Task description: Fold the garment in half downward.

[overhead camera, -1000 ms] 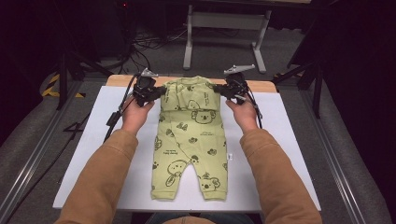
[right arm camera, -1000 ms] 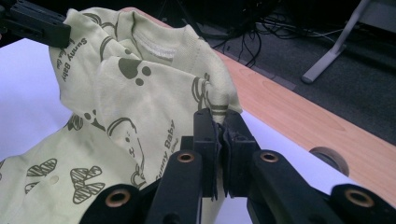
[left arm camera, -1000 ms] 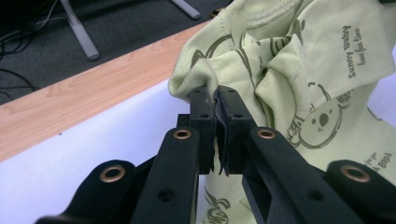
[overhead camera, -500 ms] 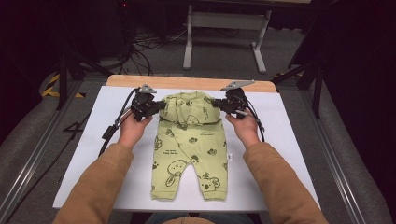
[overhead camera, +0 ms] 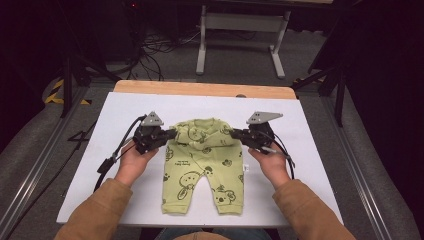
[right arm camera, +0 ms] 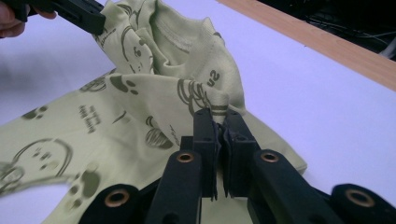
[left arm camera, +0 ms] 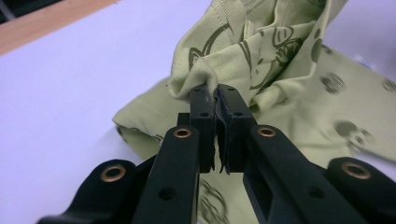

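Two grippers: both clenched on one garment, each held in a person's hand reaching in from the near edge of the bench.
Sleeves: tan, at the near edge, one on each forearm.
Garment legs: two short legs of the green baby romper point(overhead camera: 204, 170) lay flat near the bench's near edge, at its middle.
Look: pale yellow-green knit, printed with dark cartoon animals, paw marks and small lettering; ribbed neckline at the top.
Left gripper point(left arm camera: 213, 91): jaws pinched tight on a bunched fold at the romper's shoulder.
Right gripper point(right arm camera: 218, 117): jaws pinched tight on the opposite shoulder fold.
Upper part: lifted and doubled toward the legs, sagging between the two grips.
Handling: judged light, soft and floppy, not fragile; likely to slump and crease wherever unsupported.
Where to hold: the two shoulder corners, as gripped, seemed best for keeping the fold even.
White bench top point(overhead camera: 320, 125): bare beside the garment.
Far edge: a wooden strip point(overhead camera: 200, 89).
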The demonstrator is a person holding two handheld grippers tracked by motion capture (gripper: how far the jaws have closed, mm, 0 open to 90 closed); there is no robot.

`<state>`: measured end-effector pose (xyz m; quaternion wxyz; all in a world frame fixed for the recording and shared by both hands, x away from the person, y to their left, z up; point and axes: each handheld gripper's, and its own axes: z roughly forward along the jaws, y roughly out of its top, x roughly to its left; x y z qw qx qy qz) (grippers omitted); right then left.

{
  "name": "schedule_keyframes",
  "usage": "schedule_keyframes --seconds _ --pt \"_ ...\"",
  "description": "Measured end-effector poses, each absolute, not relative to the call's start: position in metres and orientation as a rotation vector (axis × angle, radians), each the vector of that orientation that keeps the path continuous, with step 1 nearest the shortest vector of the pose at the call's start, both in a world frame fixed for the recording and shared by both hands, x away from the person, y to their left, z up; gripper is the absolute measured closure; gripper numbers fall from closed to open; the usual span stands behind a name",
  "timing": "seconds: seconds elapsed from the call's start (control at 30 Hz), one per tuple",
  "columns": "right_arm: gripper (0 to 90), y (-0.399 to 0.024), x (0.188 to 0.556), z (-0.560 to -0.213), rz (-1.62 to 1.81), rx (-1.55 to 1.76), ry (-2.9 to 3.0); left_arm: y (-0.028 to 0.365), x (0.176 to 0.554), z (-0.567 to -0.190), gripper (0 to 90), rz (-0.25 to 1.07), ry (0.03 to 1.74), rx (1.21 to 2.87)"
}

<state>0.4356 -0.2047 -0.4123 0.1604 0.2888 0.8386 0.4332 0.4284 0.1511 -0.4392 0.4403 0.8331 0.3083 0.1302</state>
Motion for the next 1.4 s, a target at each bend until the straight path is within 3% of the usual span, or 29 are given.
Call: schedule_keyframes --seconds 0.23,0.5,1.4 --pt "85.6 -0.213 0.392 -0.418 1.273 0.764 2.425 0.151 0.382 -0.438 85.6 0.377 0.663 2.134" --pt "85.6 -0.216 0.354 -0.427 1.258 0.695 2.467 0.153 0.349 -0.437 85.5 0.343 0.613 2.166" --pt "85.0 -0.222 0.315 -0.441 1.303 0.573 2.550 0.156 0.321 -0.450 84.8 0.296 0.607 2.237"
